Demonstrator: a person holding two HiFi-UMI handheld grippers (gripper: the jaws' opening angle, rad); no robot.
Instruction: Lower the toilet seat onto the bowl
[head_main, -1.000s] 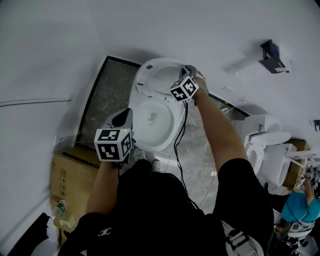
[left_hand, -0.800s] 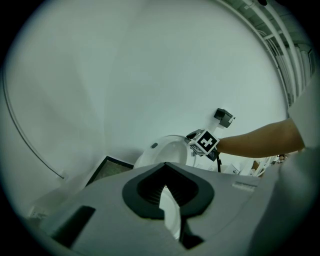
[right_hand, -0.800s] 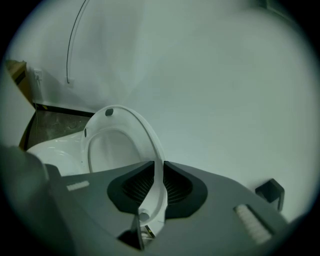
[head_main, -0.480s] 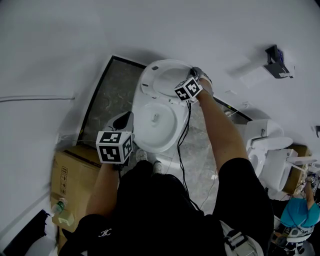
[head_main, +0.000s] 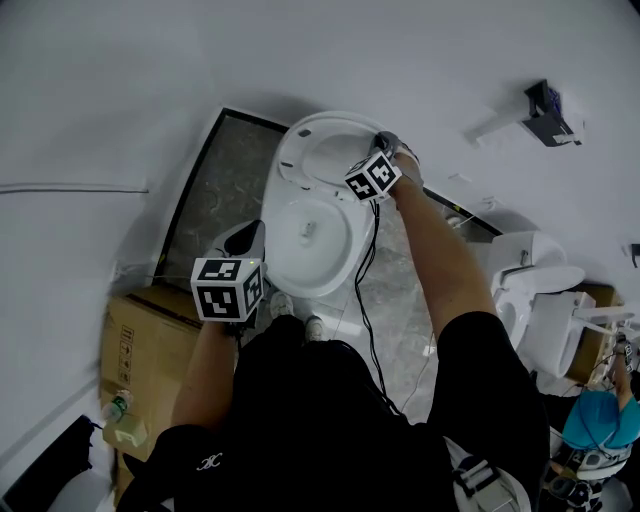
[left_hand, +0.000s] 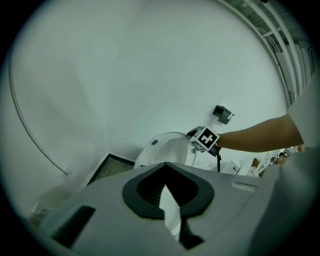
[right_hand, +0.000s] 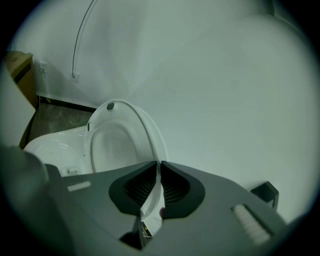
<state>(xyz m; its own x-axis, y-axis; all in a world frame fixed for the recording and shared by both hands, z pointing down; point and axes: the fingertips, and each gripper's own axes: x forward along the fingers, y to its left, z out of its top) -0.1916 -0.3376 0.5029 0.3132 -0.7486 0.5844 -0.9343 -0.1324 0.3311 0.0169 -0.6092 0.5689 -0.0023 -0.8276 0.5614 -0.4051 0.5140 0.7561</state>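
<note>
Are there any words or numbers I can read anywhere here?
Nothing here reads clearly.
Cardboard box: printed marks, too small to read.
Black shirt: small white logo, too blurred to read.
Marker cubes: black-and-white squares, no letters.

Location type: an indoor test or display bay for bathroom fixtures, not a home bathroom.

Indicators:
1. A white toilet (head_main: 305, 240) stands against a plain white wall (head_main: 330, 50) with no cabinets or sink beside it.
2. A second toilet (head_main: 535, 300) stands near it on the same grey stone floor (head_main: 215, 195), with no partition between them.
3. A cardboard box (head_main: 140, 340) sits on the floor beside the first toilet, with a plastic bottle (head_main: 115, 408) on top of it.
4. Another person in blue (head_main: 597, 415) is at the right edge.
5. A black bracket (head_main: 543, 103) is fixed to the wall.
</note>
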